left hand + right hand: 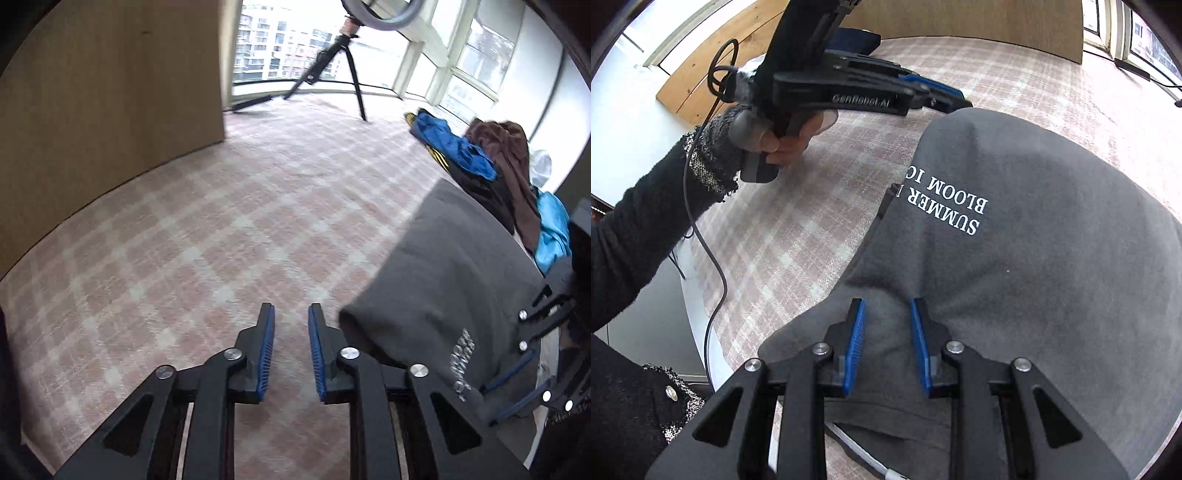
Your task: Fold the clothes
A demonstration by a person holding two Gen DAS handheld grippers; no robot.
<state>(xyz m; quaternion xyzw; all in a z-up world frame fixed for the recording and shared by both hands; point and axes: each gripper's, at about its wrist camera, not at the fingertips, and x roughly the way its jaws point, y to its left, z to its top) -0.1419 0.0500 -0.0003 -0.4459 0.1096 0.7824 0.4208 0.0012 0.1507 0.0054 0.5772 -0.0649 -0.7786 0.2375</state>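
The dark grey printed cotton sweatshirt lies on the pink checked bed cover. My right fingers stand spread over a soft ridge of it, my left fingers spread and empty beside its edge. It looks limp, light and thick; I'd pinch a hem or corner.

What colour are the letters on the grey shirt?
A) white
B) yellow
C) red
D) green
A: the words printed on the grey shirt show white against the dark grey cloth in the right wrist view, just ahead of the right gripper and its blue-padded fingers.
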